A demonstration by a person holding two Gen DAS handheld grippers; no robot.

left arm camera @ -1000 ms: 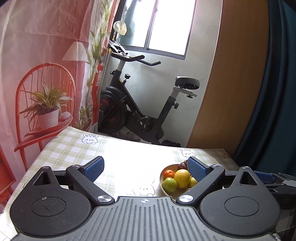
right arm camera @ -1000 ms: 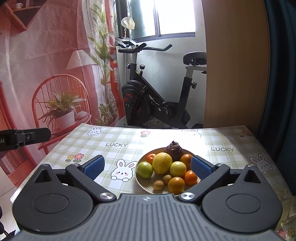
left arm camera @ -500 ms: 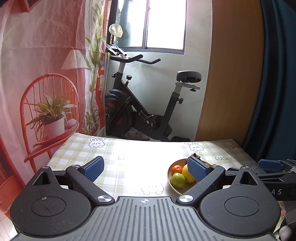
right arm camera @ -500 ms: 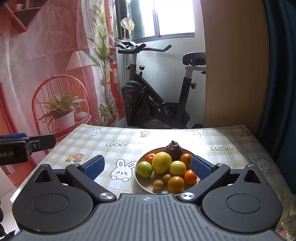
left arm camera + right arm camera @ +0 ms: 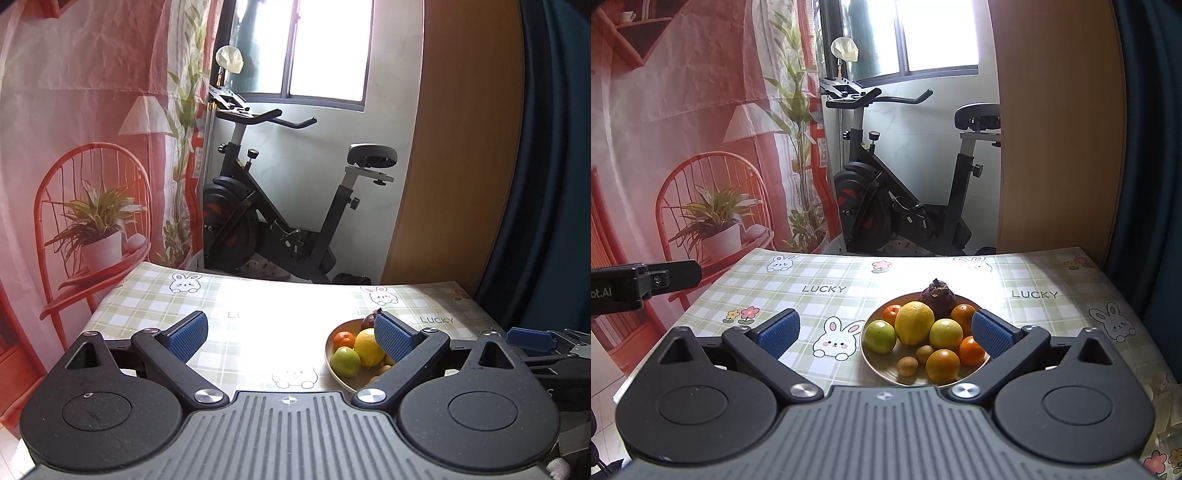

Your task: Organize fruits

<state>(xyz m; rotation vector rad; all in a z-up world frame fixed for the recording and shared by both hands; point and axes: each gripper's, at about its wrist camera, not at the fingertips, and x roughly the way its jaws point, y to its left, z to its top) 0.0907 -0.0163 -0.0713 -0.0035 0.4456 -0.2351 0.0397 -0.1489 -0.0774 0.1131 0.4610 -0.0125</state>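
Nearest to both cameras, the grippers are seen. The right gripper (image 5: 885,334) is held with its blue pads spread wide and nothing between them; it is kept above the near edge of the table (image 5: 1052,280). The left gripper (image 5: 291,338) is spread in the same way and is also empty. It is held more to the left, so the plate is seen past its right finger.

Just behind the right gripper the plate (image 5: 873,360) is found, standing on the checked cloth near the middle of the table. All the fruit that can be seen is gathered on it. At the near side two small brown fruits (image 5: 908,366) and an orange (image 5: 942,365) are placed. Behind them a green apple (image 5: 880,335), a big lemon (image 5: 914,322) and a smaller yellow fruit (image 5: 945,333) are laid, with more oranges at the sides. At the far rim a dark purple fruit (image 5: 937,294) is set on top. No fruit is seen loose on the cloth.

As to progress, two readings are allowed by this scene. Either the fruit was already collected onto the plate and the work is near its end, or the pile is what is to be sorted out from the plate to other places. No other container is shown, so it cannot be decided.

Beyond the table an exercise bike (image 5: 908,184) is standing under the window.
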